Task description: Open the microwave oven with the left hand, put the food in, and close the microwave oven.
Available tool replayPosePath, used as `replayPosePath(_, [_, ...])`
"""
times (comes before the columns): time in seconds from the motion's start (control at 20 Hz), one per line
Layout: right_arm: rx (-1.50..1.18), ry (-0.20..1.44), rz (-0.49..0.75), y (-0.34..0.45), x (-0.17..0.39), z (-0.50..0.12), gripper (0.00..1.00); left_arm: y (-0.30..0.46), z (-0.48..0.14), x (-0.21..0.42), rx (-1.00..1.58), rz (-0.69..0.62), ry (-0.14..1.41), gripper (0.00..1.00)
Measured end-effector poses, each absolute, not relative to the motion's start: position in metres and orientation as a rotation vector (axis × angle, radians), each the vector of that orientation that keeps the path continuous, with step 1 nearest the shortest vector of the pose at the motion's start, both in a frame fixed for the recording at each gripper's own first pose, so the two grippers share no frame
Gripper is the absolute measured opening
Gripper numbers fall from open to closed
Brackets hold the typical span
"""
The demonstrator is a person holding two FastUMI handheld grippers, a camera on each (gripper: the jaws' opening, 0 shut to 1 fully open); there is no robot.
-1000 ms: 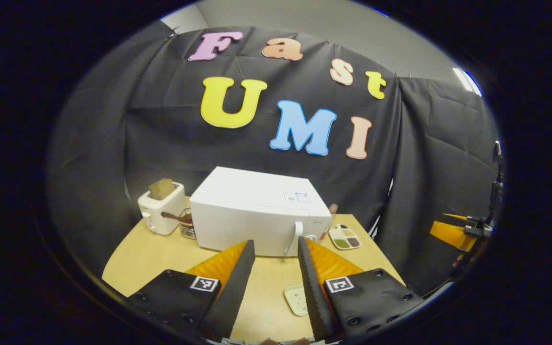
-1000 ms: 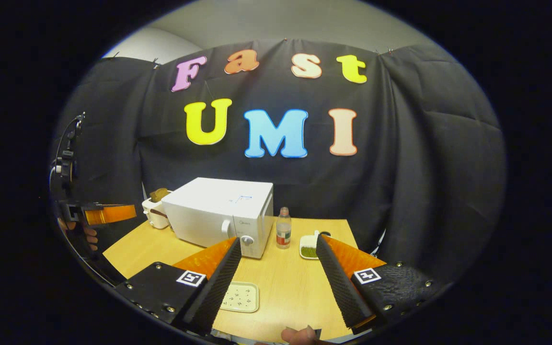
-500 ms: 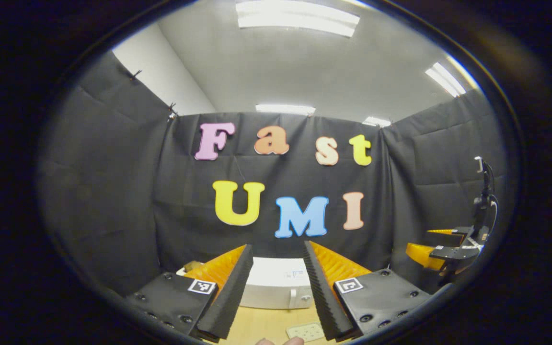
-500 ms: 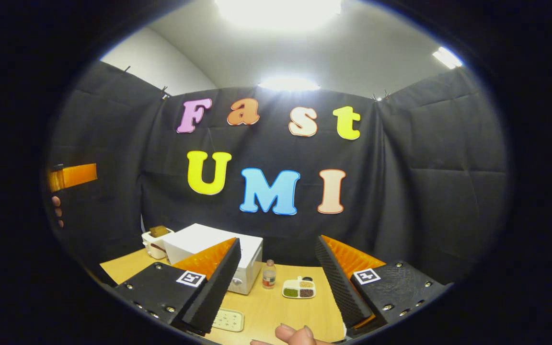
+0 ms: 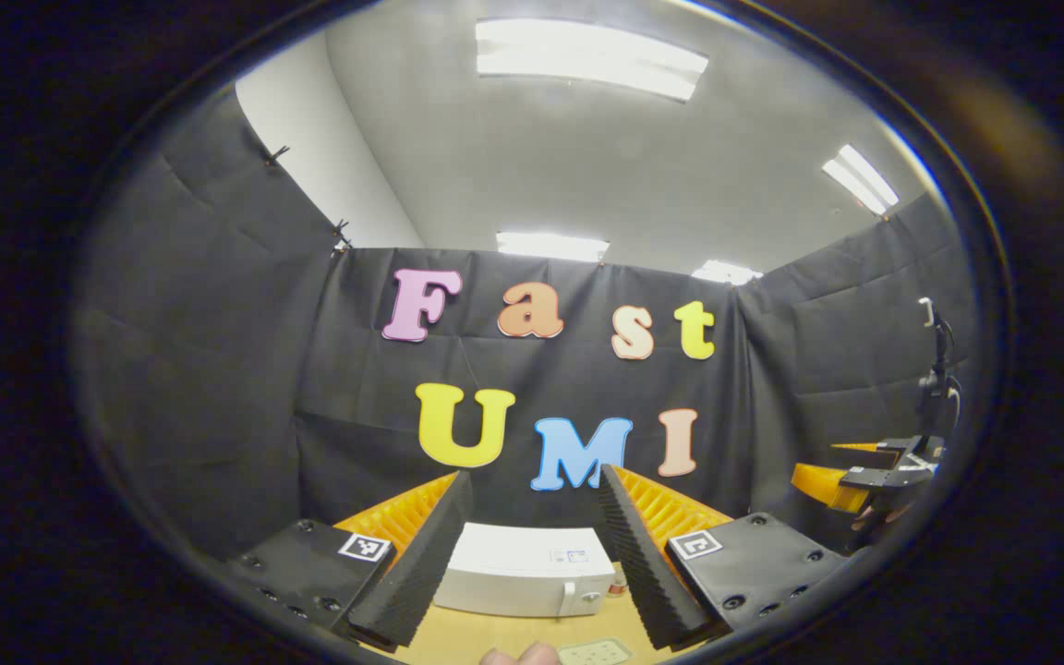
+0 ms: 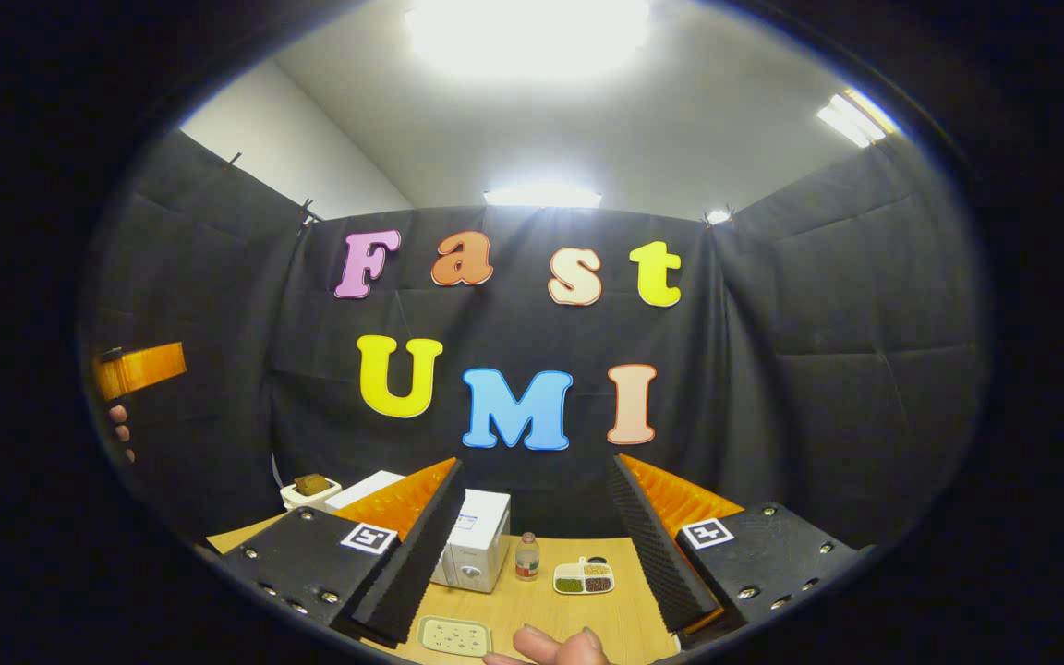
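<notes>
Left gripper (image 5: 529, 563) fingers spread wide, holding nothing, raised well above the white box-shaped microwave oven (image 5: 525, 582), which shows between its fingers, door shut, on the light wooden table (image 5: 495, 637). Right gripper (image 6: 532, 554) also wide open and empty, above the table, microwave oven (image 6: 472, 552) seen near its left finger. Right of the microwave: small clear bottle (image 6: 526, 557), then a white divided tray of green and dark food (image 6: 584, 577). In front of the microwave: pale green rectangular plate (image 6: 454, 635). Behind-left of it: white toaster with brown bread (image 6: 310, 490).
</notes>
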State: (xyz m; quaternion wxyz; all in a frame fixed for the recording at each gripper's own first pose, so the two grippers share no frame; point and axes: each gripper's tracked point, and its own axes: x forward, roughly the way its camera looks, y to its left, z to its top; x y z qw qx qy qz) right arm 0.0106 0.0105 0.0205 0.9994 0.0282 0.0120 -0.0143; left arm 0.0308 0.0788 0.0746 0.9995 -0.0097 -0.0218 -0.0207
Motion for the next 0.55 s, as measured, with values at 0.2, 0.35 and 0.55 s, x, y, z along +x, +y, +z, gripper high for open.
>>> replayPosePath(0.2, [0.046, 0.040, -0.069, 0.010, 0.009, 0.019, 0.96, 0.075, 0.075, 0.037, -0.019, -0.082, -0.060, 0.92])
replayPosePath(0.35, [0.087, 0.056, -0.056, 0.012, 0.006, 0.018, 0.97, 0.066, 0.076, 0.043, -0.037, -0.105, -0.071, 0.92])
replayPosePath(0.55, [0.095, 0.049, -0.064, 0.006, 0.006, 0.019, 0.96, 0.061, 0.069, 0.048, -0.037, -0.128, -0.047, 0.92])
